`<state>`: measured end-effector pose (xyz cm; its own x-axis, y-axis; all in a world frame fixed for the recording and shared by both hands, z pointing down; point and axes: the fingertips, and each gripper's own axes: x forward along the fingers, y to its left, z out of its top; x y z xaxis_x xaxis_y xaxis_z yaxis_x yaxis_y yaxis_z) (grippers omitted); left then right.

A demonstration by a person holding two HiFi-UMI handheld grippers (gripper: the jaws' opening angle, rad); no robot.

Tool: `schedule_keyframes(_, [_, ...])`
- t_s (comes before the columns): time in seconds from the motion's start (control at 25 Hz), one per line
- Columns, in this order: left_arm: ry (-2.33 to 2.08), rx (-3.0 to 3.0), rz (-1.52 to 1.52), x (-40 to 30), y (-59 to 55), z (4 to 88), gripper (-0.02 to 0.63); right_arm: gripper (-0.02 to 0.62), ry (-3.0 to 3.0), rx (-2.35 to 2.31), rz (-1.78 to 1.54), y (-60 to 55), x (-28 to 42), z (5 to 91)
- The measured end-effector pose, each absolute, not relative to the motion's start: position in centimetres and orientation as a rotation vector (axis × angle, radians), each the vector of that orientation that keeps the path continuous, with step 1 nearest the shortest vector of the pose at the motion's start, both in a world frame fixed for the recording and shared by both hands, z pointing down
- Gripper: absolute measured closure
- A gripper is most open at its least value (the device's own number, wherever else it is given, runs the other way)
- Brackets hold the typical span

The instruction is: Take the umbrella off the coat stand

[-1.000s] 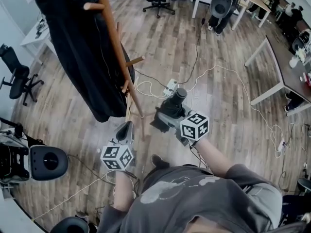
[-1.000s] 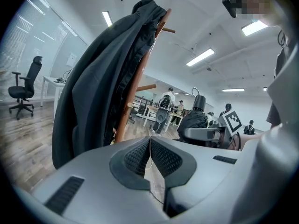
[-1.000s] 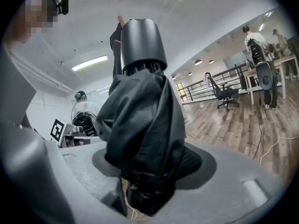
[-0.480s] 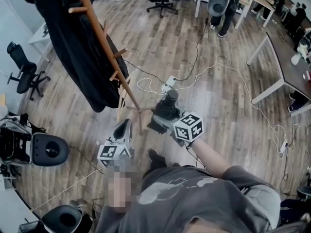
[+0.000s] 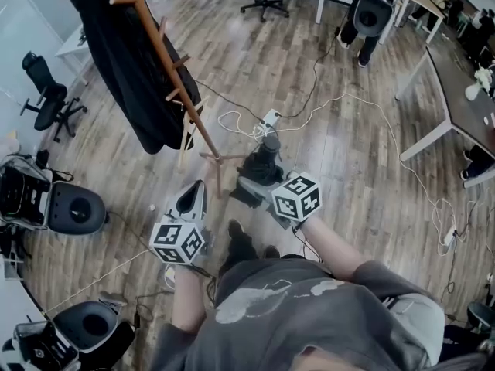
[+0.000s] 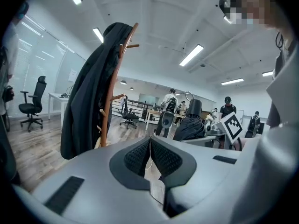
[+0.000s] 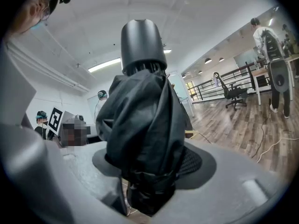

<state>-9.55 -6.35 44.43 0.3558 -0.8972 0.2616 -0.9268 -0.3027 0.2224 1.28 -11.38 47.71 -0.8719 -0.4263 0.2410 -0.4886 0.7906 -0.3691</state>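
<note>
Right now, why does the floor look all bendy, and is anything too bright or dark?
Head view: the wide lens curves the wooden floor and tilts the coat stand. Left gripper view: ceiling lights glare, corners go black. Right gripper view: the folded umbrella looms huge, blocking the middle.

The person wears a loose grey short-sleeved T-shirt (image 5: 325,315) with a pale, washed-out print (image 5: 263,300) across the chest, and dark footwear (image 5: 241,242) shows below it. The left gripper (image 5: 198,188) and the right gripper (image 5: 255,184) are smooth light-grey moulded shells, each carrying a white cube with black square markers (image 5: 176,243) at its rear end. Their jaws are lined inside with black pads (image 6: 135,157) of fine dimpled mesh.
</note>
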Motion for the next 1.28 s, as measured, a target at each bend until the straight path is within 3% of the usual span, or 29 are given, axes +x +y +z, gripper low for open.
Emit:
schedule_keyframes(0.84, [-1.638,2.27,0.141,-8.4,0.3,43.6,0.6,0.326,-2.836,0.697,0.621,-5.9,2.9,47.3])
schedule_keyframes(1.28, [-1.574,2.275,0.134,-11.6,6.1,44.9,0.6,0.327,-2.798,0.783,0.611,-0.9,0.5,47.2])
